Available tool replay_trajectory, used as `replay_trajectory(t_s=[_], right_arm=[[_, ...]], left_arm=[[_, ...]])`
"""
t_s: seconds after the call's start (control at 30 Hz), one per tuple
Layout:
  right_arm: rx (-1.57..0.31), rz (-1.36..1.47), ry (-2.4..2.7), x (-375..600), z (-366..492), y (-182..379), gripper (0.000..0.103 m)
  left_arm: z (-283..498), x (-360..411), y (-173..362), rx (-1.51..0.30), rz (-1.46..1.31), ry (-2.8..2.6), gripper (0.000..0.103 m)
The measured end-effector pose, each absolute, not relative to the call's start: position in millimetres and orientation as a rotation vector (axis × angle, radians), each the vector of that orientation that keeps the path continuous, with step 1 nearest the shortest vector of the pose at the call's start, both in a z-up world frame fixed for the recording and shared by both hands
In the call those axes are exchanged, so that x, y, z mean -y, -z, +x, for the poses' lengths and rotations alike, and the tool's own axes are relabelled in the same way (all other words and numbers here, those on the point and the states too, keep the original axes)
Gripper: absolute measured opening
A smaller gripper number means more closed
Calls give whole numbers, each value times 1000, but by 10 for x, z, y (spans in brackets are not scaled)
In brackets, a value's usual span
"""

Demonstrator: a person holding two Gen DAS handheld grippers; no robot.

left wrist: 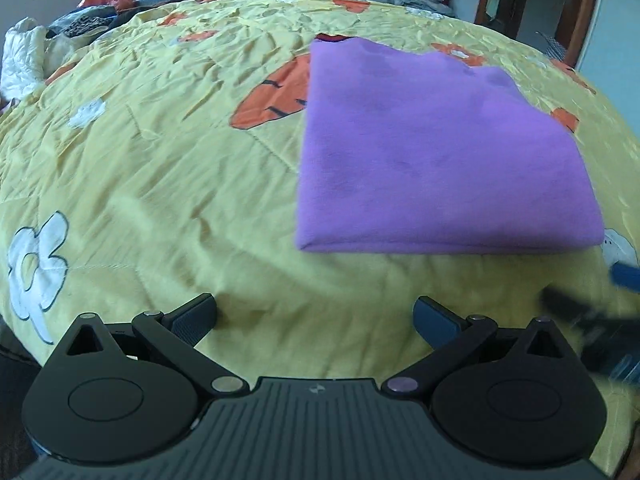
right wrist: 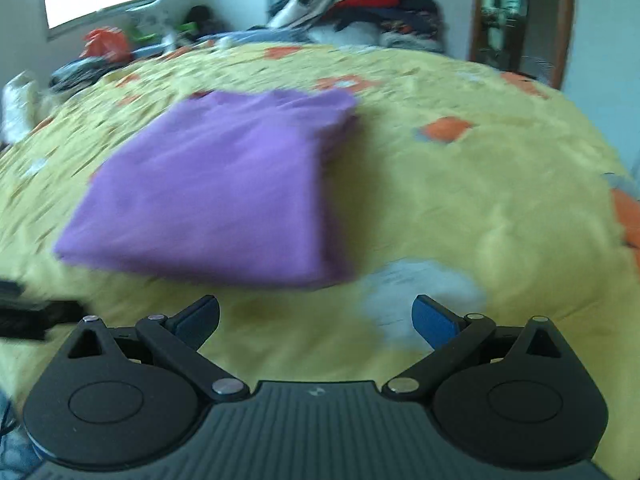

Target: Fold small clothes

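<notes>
Your left gripper has its jaws spread wide, nothing between them, above the yellow bedspread; the folded purple garment lies flat ahead, to the right. Your right gripper is also wide apart and empty; there the same garment lies ahead-left, blurred.

Your bed wears a yellow quilt; a folded purple cloth lies flat just beyond your fingers.
</notes>
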State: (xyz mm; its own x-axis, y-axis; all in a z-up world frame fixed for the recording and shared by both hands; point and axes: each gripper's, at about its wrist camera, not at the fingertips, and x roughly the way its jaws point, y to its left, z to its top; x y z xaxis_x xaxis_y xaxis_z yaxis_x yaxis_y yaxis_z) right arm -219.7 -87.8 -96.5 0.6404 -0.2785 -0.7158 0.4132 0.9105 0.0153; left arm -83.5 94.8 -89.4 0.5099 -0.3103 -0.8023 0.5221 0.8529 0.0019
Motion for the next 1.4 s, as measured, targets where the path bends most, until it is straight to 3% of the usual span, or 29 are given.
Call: replay_trajectory(t_s=[1.4], right_arm=[[-741, 162, 435, 557, -1993, 1058, 103]], left_arm=[[-834, -872, 900, -867, 185, 488, 103]])
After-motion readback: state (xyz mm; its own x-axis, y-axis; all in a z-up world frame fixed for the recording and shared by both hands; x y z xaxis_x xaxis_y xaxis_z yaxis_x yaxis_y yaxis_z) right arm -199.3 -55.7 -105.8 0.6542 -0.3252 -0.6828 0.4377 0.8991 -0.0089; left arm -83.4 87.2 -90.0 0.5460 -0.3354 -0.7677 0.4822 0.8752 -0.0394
